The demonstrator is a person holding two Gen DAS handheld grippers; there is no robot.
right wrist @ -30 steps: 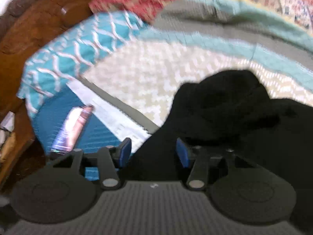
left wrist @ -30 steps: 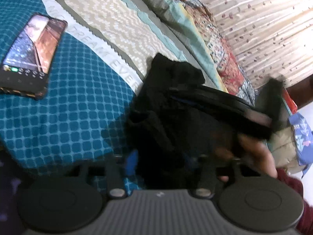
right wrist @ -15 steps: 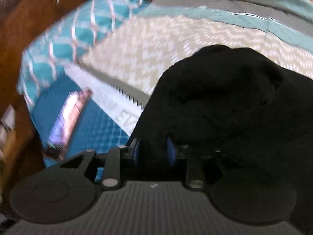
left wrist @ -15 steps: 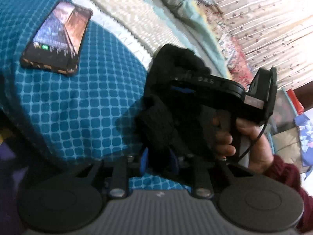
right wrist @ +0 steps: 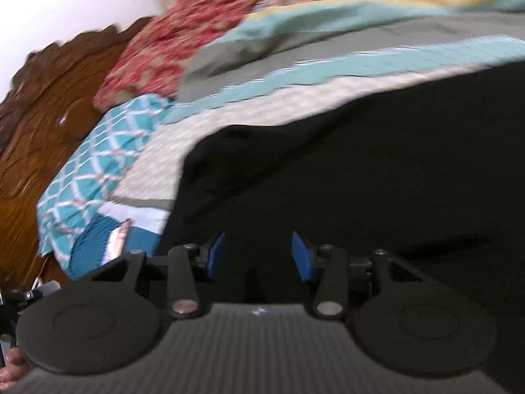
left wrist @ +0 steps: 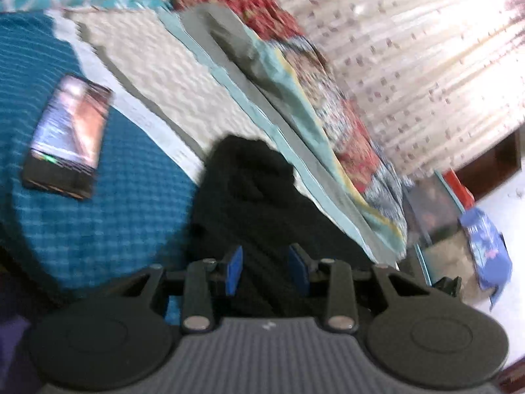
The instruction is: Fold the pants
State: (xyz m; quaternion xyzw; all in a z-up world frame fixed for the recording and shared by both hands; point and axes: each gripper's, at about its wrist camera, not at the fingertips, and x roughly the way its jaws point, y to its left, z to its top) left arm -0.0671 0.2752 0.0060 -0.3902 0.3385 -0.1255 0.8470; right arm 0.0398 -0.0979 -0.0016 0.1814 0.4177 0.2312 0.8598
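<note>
My left gripper (left wrist: 266,269) has its pads apart, and the black pants (left wrist: 262,210) fill the gap and the stretch straight ahead, so there is no bare path forward there. To its left I see open teal bedspread (left wrist: 98,229), blocked only by the phone (left wrist: 69,138) lying flat well apart from the pants. To the right, the bunched quilt (left wrist: 295,98) rises as a ridge, with the curtain (left wrist: 410,65) behind it. My right gripper (right wrist: 259,256), fingers spread, faces pants too; the patterned pillow (right wrist: 95,170) and wooden headboard (right wrist: 42,115) close off its left side.
</note>
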